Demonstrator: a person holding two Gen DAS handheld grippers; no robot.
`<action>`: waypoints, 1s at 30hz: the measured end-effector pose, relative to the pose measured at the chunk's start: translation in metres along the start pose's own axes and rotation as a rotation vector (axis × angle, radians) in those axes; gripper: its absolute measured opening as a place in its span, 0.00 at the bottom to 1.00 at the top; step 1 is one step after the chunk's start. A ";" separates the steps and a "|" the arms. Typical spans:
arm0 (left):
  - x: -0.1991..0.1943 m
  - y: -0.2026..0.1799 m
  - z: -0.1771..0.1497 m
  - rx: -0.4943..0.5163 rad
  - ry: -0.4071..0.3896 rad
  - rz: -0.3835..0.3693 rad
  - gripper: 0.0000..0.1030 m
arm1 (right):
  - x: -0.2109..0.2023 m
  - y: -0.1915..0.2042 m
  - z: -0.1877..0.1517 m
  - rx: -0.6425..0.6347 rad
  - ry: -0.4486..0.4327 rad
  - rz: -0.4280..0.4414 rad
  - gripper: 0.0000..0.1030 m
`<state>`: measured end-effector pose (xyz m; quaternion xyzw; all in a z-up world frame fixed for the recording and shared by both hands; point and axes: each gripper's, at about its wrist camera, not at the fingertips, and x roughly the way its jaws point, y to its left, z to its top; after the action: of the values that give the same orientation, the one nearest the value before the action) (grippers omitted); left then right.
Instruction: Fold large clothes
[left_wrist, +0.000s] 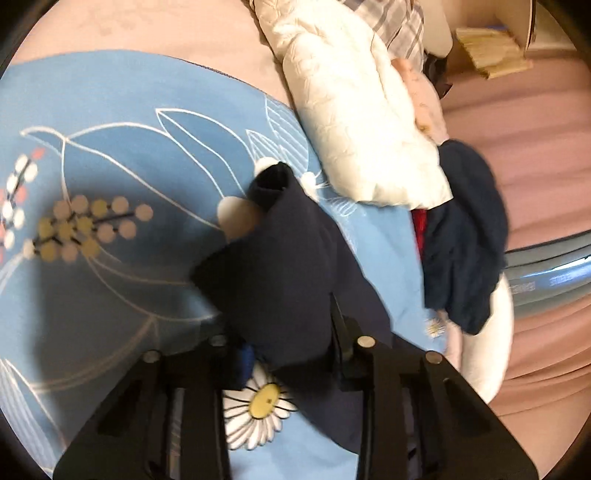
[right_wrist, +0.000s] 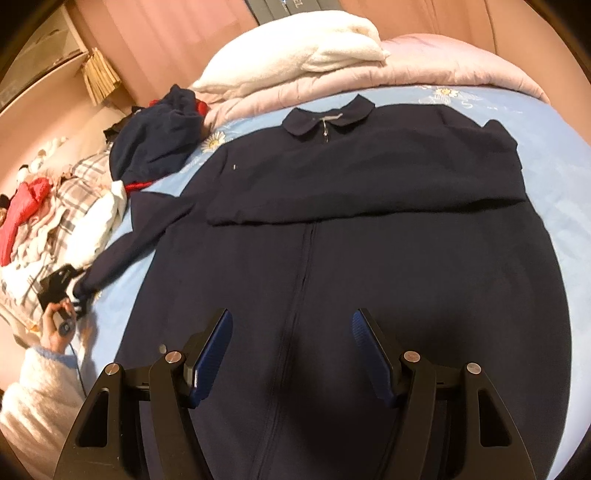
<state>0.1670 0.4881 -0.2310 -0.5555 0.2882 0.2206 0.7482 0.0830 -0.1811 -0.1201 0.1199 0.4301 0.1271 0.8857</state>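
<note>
A large navy zip-front garment with a round collar lies flat on the blue flowered bedsheet. One sleeve is folded across its chest. The other sleeve stretches out to the left. My left gripper is shut on the end of that sleeve; dark cloth fills the gap between its fingers. In the right wrist view the same gripper sits at the sleeve's cuff, held by a hand in a white fluffy sleeve. My right gripper hangs open over the garment's lower front, nothing between its blue pads.
A crumpled navy garment with red trim and a pile of plaid, white and red clothes lie at the sheet's left. A white quilted piece lies beside the held sleeve. A white towel and pink quilt sit behind the collar.
</note>
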 end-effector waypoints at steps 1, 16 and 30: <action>-0.003 -0.005 0.000 0.035 -0.008 0.026 0.27 | 0.002 0.000 -0.001 0.001 0.005 0.000 0.65; -0.124 -0.230 -0.093 0.694 -0.249 -0.132 0.11 | -0.015 -0.012 -0.011 0.018 -0.026 0.047 0.65; -0.088 -0.394 -0.379 1.216 0.009 -0.342 0.11 | -0.053 -0.077 -0.026 0.161 -0.104 0.056 0.65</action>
<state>0.2881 0.0116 0.0234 -0.0702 0.2723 -0.1075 0.9536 0.0402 -0.2678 -0.1214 0.2092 0.3890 0.1104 0.8903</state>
